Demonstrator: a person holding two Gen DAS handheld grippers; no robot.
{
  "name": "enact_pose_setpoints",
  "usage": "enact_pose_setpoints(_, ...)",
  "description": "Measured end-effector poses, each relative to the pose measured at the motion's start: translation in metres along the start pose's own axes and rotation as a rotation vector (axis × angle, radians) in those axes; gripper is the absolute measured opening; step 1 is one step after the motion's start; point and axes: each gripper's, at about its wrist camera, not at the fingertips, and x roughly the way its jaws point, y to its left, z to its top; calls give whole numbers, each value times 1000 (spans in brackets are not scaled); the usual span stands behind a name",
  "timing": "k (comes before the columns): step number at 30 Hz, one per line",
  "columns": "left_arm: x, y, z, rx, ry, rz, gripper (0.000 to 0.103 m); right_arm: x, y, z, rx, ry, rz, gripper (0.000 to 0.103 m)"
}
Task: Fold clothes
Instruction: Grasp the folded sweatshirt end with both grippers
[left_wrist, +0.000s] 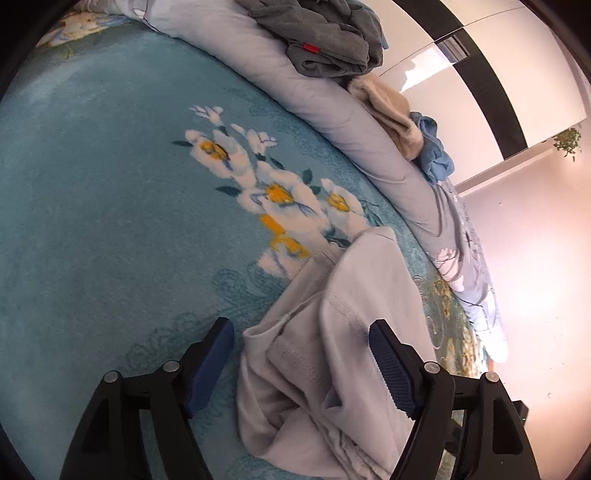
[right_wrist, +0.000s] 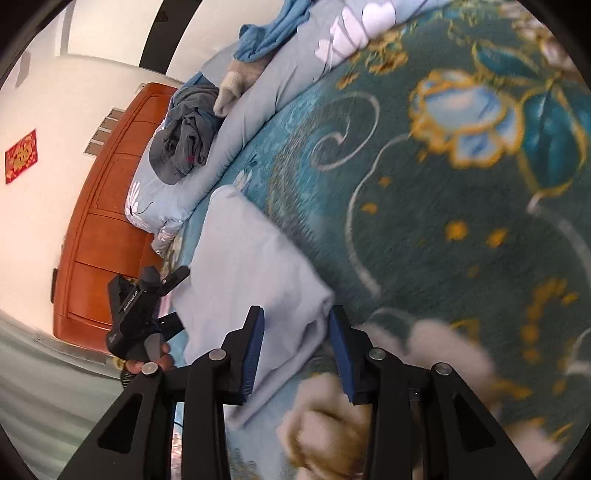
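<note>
A pale grey-blue garment (left_wrist: 332, 350) lies bunched on the teal floral blanket (left_wrist: 92, 203). My left gripper (left_wrist: 301, 363) is open, its blue pads on either side of the garment's crumpled end, not pinching it. In the right wrist view the same garment (right_wrist: 243, 266) lies flatter, folded over. My right gripper (right_wrist: 297, 350) is open around its near corner, with cloth between the pads. The left gripper (right_wrist: 140, 314) shows at the garment's far edge.
A rolled light blue quilt (left_wrist: 325, 107) runs along the bed's far side, carrying a dark grey garment pile (left_wrist: 325, 37), a beige garment (left_wrist: 391, 114) and a blue garment (left_wrist: 436, 147). A wooden headboard (right_wrist: 103, 206) stands beyond. The blanket (right_wrist: 461, 203) spreads right.
</note>
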Motion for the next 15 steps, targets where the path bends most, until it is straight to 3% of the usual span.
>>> enact_pose_setpoints(5, 2, -8, -9, 28, 6, -49, 78, 3, 3, -22, 50, -33, 44, 40)
enact_pose_setpoints(9, -2, 1, -13, -39, 2, -112, 68, 0, 7, -47, 71, -35, 50, 37)
enact_pose_setpoints(14, 1, -1, -15, -74, -4, -110, 64, 12, 18, -54, 103, -52, 41, 37)
enact_pose_setpoints(15, 2, -3, -15, -76, 3, -105, 57, 13, 19, -53, 115, -63, 44, 37)
